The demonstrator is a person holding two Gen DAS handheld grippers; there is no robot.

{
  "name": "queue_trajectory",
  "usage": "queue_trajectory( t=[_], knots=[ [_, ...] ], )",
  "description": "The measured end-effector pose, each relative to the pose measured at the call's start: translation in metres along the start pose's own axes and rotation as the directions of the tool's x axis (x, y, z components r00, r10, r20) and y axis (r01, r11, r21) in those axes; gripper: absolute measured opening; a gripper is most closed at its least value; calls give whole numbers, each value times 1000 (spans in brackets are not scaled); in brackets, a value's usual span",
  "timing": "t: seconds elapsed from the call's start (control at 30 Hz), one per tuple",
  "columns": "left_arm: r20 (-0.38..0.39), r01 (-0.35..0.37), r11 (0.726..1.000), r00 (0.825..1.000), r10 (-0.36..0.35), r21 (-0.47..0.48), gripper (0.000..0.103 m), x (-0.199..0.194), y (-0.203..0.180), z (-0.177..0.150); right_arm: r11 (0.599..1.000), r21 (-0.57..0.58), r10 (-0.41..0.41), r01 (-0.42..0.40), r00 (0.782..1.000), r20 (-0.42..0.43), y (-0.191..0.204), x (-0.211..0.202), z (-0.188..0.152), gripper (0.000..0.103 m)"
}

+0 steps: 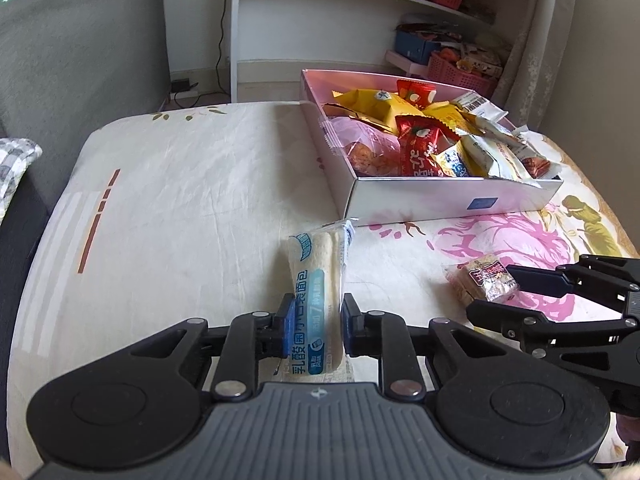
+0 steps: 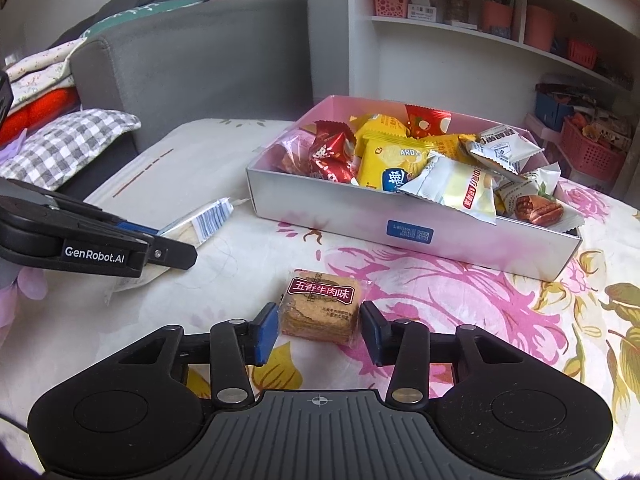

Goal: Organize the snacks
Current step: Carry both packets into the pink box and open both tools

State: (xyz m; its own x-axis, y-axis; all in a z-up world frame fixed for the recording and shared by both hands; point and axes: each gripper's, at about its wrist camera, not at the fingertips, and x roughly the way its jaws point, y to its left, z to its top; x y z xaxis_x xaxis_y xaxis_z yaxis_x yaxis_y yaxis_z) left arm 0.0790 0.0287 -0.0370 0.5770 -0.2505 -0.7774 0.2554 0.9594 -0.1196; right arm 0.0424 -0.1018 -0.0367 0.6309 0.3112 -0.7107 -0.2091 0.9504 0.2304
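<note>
My left gripper [image 1: 314, 322] is shut on a long white and blue bread packet [image 1: 318, 276], which also shows in the right wrist view [image 2: 200, 224]. My right gripper [image 2: 319, 330] is open, its pads on either side of a small cracker packet with a dark red label [image 2: 322, 306], which lies on the floral sheet. The cracker packet also shows in the left wrist view [image 1: 482, 280], between the right gripper's fingers [image 1: 532, 280]. A white box [image 2: 408, 236] full of snack packets stands beyond both grippers.
The box [image 1: 440, 200] sits on a bed with a floral sheet [image 2: 460, 300]. A grey sofa [image 2: 192, 64] with cushions is at the left. White shelves [image 2: 460, 28] with pink baskets stand behind. The left gripper body [image 2: 80, 240] is at the left of the right wrist view.
</note>
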Motion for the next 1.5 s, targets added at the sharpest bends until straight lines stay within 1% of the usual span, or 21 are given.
queue_trajectory(
  t=[0.17, 0.27, 0.4, 0.57, 0.83, 1.07, 1.17, 1.27, 1.37, 1.5],
  knots=[
    [-10, 6, 999, 1000, -7, -52, 19, -2, 4, 2, 1000, 20, 19, -19, 1000, 22, -4, -10, 7, 42],
    [-8, 0, 998, 1000, -1, -60, 18, -4, 3, 2, 999, 28, 23, -24, 999, 32, -6, -16, 12, 42],
    [-16, -37, 996, 999, 36, -84, 18, -7, 4, 2, 998, 50, 26, -28, 998, 49, -11, -24, 17, 42],
    [-17, -24, 990, 1000, 22, -140, 17, -11, 11, 4, 996, 90, 19, -25, 997, 70, -21, -34, 25, 42],
    [39, -9, 980, 999, 18, -199, 17, -26, 11, 10, 991, 133, 6, -23, 992, 125, -40, -47, 38, 42],
    [83, 17, 972, 997, 3, -235, 17, -33, 2, 20, 982, 190, -8, -21, 989, 151, -58, -46, 50, 42],
    [102, 39, 969, 995, -14, -244, 17, -34, -3, 26, 975, 219, -17, -17, 988, 154, -66, -41, 56, 42],
    [131, 47, 974, 991, -18, -221, 17, -33, -10, 34, 965, 261, -23, -19, 987, 157, -78, -34, 63, 42],
    [147, 41, 980, 989, -12, -195, 17, -26, -15, 45, 956, 294, -28, -21, 987, 160, -90, -24, 71, 42],
    [163, 52, 981, 986, -21, -188, 17, -12, -18, 65, 937, 347, -20, -40, 985, 169, -107, -12, 81, 42]
  ],
)
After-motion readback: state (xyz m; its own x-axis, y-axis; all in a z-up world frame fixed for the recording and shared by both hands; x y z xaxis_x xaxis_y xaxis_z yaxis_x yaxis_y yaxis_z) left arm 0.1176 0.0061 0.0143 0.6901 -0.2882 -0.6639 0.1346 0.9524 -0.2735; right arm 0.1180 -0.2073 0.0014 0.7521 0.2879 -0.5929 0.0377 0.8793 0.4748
